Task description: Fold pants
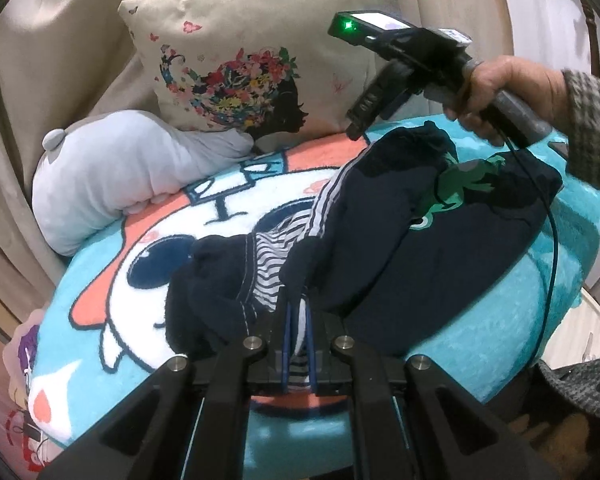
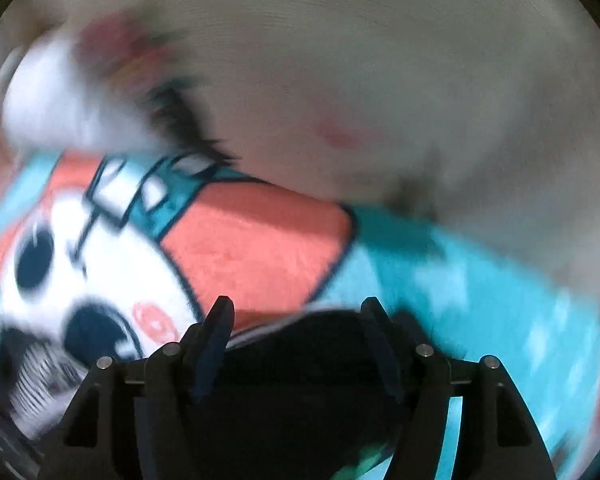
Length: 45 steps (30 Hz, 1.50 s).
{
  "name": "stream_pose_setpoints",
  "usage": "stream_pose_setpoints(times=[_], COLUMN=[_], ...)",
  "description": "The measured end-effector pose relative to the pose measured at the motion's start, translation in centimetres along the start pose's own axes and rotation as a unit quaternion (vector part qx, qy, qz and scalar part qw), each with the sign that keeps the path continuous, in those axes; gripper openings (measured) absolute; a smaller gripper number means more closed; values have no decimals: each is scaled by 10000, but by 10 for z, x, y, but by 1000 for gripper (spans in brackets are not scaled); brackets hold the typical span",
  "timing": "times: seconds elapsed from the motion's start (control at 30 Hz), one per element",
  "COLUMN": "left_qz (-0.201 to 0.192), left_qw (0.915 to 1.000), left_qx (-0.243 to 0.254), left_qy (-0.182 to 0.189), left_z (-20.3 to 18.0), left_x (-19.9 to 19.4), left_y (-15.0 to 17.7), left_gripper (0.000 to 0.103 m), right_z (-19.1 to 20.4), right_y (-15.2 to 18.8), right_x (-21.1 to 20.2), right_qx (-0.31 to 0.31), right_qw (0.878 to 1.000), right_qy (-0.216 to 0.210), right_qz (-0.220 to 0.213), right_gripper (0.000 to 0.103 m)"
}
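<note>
Dark navy pants (image 1: pixel 400 240) with white side stripes, a striped lining and a green frog print lie crumpled on a cartoon blanket (image 1: pixel 112 280). My left gripper (image 1: pixel 298 308) is shut on the pants' near edge, cloth pinched between its blue pads. My right gripper (image 1: pixel 358 132) shows in the left wrist view, held by a hand above the pants' far end. In the blurred right wrist view the right gripper (image 2: pixel 300 312) is open, with dark pants cloth (image 2: pixel 300 360) lying between and under its fingers.
A floral cushion (image 1: pixel 252 60) and a grey plush pillow (image 1: pixel 120 176) sit at the back against beige curtains (image 1: pixel 52 60). The right gripper's cable (image 1: pixel 552 248) hangs across the blanket's right side. The blanket's edge drops off at the right.
</note>
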State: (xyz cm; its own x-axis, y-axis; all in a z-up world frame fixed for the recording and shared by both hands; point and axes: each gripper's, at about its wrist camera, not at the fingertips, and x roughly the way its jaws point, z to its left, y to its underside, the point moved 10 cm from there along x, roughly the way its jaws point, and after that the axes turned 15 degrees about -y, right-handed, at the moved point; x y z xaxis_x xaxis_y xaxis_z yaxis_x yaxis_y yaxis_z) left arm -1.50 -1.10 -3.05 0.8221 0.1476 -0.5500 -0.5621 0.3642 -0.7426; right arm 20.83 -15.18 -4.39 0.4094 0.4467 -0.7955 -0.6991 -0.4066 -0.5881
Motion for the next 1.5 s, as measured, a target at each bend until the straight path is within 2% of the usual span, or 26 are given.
stream_pose_setpoints(times=[0.03, 0.1, 0.2, 0.3, 0.43, 0.53, 0.63, 0.7, 0.73, 0.77, 0.8, 0.83, 0.97, 1.17, 1.3, 1.5], left_qz=[40, 120, 202, 248, 445, 610, 743, 805, 822, 829, 831, 831, 674, 257, -58, -7], left_qw=[10000, 9997, 9993, 9993, 9985, 9971, 9953, 9946, 9945, 9944, 9945, 9944, 9954, 9977, 9990, 9988], left_qx=[-68, -185, -276, -257, -312, -443, -595, -635, -640, -638, -639, -650, -670, -552, -320, 273], left_qy=[26, 67, 118, 70, 77, 122, 163, 148, 133, 109, 84, 37, -132, -306, -310, -415], left_z=[5, 12, 17, 16, 15, 18, 23, 25, 26, 27, 28, 29, 34, 42, 36, 10], left_x=[2, 7, 12, 17, 26, 32, 37, 41, 42, 44, 45, 46, 43, 23, -1, -8], left_y=[1, 1, 0, -3, -3, -2, -4, -5, -6, -7, -9, -11, -23, -43, -40, 2], left_gripper=[6, 6, 6, 6, 6, 6, 6, 6, 6, 6, 6, 6, 6, 6, 7, 7], right_z=[8, 16, 3, -26, -42, -54, -68, -68, -65, -61, -59, -60, -61, -55, -40, -7], right_y=[3, 11, 18, 20, 22, 21, 29, 34, 36, 39, 40, 42, 40, 45, 89, 189], right_x=[0, -2, -3, 8, 34, 39, 39, 32, 27, 21, 18, 15, -4, -91, -128, -125], right_qx=[-360, -1222, -1693, -1594, -1564, -1367, -598, -463, -489, -434, -337, -226, -267, -167, 34, 403], right_qw=[9992, 9918, 9839, 9845, 9826, 9865, 9926, 9928, 9921, 9901, 9880, 9871, 9917, 9917, 9887, 9881], right_qy=[-120, -26, 126, -14, -279, -497, -911, -1020, -1092, -1289, -1464, -1551, -1257, -824, -675, -694], right_qz=[141, 365, 564, 733, 961, 756, 536, 426, 382, 350, 362, 339, -2, -976, -1336, -1314], right_gripper=[70, 70, 70, 70, 70, 93, 93, 82, 63, 32, 18, 17, 15, 15, 15, 16])
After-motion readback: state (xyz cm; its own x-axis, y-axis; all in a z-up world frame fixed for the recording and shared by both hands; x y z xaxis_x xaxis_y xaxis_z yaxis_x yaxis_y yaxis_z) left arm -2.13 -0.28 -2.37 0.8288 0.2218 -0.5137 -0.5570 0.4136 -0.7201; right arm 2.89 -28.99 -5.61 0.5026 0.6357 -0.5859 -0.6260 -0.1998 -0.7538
